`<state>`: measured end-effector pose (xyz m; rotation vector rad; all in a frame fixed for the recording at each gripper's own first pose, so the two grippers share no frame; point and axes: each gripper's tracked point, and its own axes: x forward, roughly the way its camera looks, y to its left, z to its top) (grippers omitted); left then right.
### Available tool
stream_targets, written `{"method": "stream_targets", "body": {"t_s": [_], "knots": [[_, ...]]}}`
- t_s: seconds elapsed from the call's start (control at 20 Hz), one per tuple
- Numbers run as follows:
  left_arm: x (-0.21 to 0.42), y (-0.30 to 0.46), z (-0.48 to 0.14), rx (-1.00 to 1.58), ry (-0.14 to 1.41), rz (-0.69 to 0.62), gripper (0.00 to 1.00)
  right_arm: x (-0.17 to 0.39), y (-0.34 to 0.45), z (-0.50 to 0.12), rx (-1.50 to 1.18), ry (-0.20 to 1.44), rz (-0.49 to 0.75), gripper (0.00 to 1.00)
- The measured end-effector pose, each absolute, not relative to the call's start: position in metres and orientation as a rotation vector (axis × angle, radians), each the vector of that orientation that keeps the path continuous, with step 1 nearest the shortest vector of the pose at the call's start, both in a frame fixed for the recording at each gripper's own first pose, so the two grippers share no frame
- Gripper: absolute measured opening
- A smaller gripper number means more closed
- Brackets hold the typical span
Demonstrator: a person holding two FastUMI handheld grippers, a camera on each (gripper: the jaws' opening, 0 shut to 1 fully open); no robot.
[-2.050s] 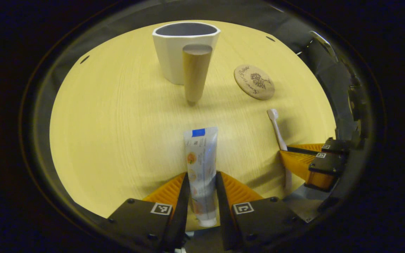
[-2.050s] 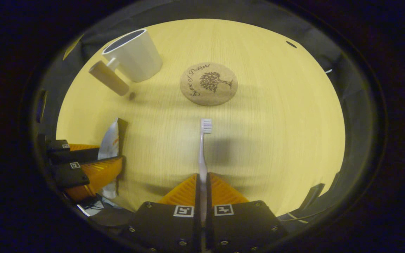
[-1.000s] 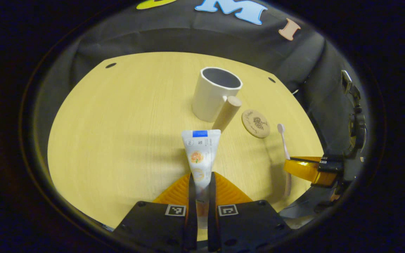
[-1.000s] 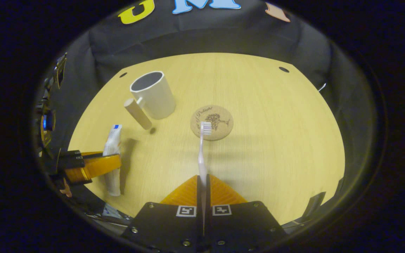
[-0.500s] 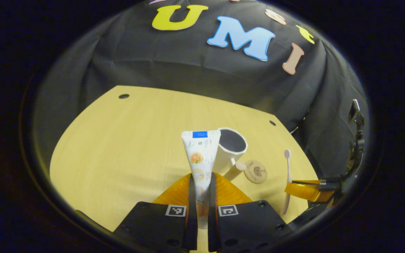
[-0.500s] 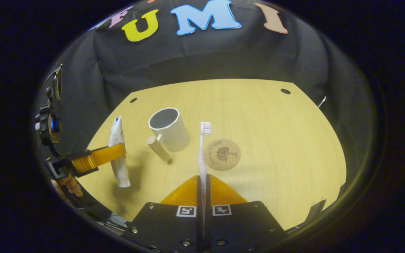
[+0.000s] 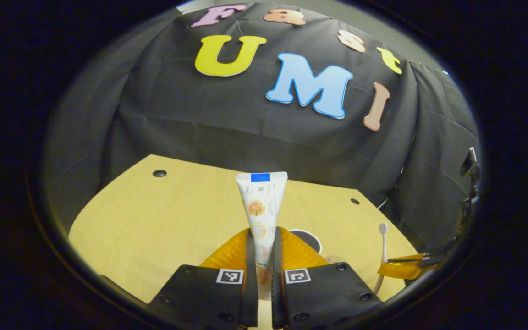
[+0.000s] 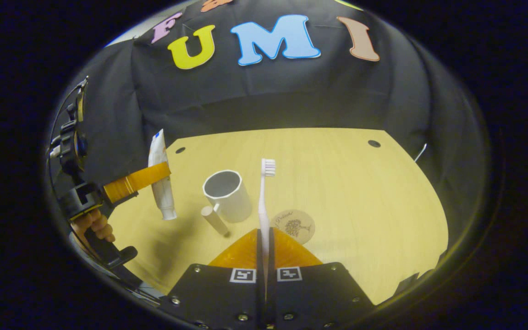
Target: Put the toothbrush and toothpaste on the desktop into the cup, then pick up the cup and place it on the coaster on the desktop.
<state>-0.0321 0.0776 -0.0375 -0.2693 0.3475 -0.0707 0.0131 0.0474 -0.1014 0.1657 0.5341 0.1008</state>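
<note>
White plastic makes up most of what counts here: one toothpaste tube (image 7: 261,201), one toothbrush (image 8: 264,197) and one cup (image 8: 227,195). The tube is white with a blue band at its flat crimped end, small orange fruit pictures and tiny print too small to read. The left tongs (image 7: 260,256) are clenched on its lower body, both fingers pressing its sides, and hold it upright in the air, crimp up and cap down. In the right gripper view a hand (image 8: 94,225) grips the handle of those tongs at the left, with the tube lifted clear above the surface (image 8: 346,192).

The toothbrush is slim and pale, with white bristles at its top. The right tongs (image 8: 264,247) are clamped on its handle and hold it upright, head up, raised off the surface.

The cup is faceted, with a dark inside and a tan wooden peg handle (image 8: 214,220) jutting toward the near edge. It stands on the surface, nearer the left edge than the right. Just beside it, toward the near edge, lies one round cork coaster (image 8: 297,225) printed with a tree and a curved line of script I cannot make out. Two small dark holes sit near the far corners of the surface.
</note>
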Motion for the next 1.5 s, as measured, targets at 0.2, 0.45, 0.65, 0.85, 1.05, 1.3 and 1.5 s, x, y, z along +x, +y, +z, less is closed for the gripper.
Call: {"method": "stream_targets", "body": {"t_s": [0.2, 0.45, 0.65, 0.85, 1.05, 1.3, 1.5], "knots": [[-0.007, 0.069, -0.002, -0.336, 0.205, -0.074, 0.18, 0.014, 0.040, -0.090, 0.161, 0.487, 0.095, 0.02], [0.020, 0.051, 0.025, -0.372, 0.059, -0.102, 0.17, 0.011, 0.035, -0.080, 0.204, 0.477, 0.100, 0.02], [0.044, 0.037, 0.018, -0.360, 0.049, -0.117, 0.18, 0.008, 0.029, -0.077, 0.193, 0.470, 0.100, 0.02], [0.058, 0.019, -0.013, -0.311, 0.109, -0.139, 0.18, 0.009, 0.030, -0.075, 0.213, 0.459, 0.107, 0.02], [0.060, 0.002, -0.048, -0.230, 0.161, -0.154, 0.18, 0.010, 0.029, -0.074, 0.221, 0.457, 0.110, 0.02], [0.055, -0.007, -0.085, -0.148, 0.252, -0.158, 0.23, 0.025, 0.031, -0.063, 0.218, 0.438, 0.133, 0.03], [0.047, -0.009, -0.099, -0.127, 0.303, -0.167, 0.29, 0.040, 0.037, -0.052, 0.230, 0.412, 0.161, 0.03]]}}
